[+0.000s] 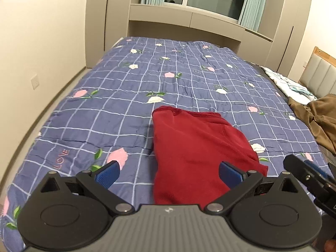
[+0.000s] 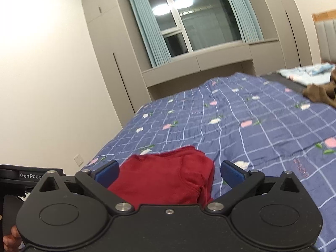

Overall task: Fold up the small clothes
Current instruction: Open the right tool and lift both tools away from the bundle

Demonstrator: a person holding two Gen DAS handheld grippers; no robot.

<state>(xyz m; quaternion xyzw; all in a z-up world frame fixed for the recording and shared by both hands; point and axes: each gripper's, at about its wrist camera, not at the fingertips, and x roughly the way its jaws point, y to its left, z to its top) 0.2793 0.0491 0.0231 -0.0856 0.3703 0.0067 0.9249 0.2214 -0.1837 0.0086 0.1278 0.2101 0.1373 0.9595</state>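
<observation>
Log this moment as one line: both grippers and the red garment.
left gripper: open, empty | right gripper: open, empty | red garment: folded, lying on quilt | brown garment: unfolded, far right

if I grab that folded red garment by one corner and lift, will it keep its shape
Probably not. The red garment looks like soft knit lying in loose layers, so it would likely droop and unfold. It seems light, and pushing it across the quilt may bunch it rather than slide it.

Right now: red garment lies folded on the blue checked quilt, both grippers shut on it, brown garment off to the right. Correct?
Not quite. Both the left gripper and right gripper are open, pads off the red garment, as each wrist view shows. The rest holds: it lies folded on the blue checked quilt, brown garment to the right.
</observation>
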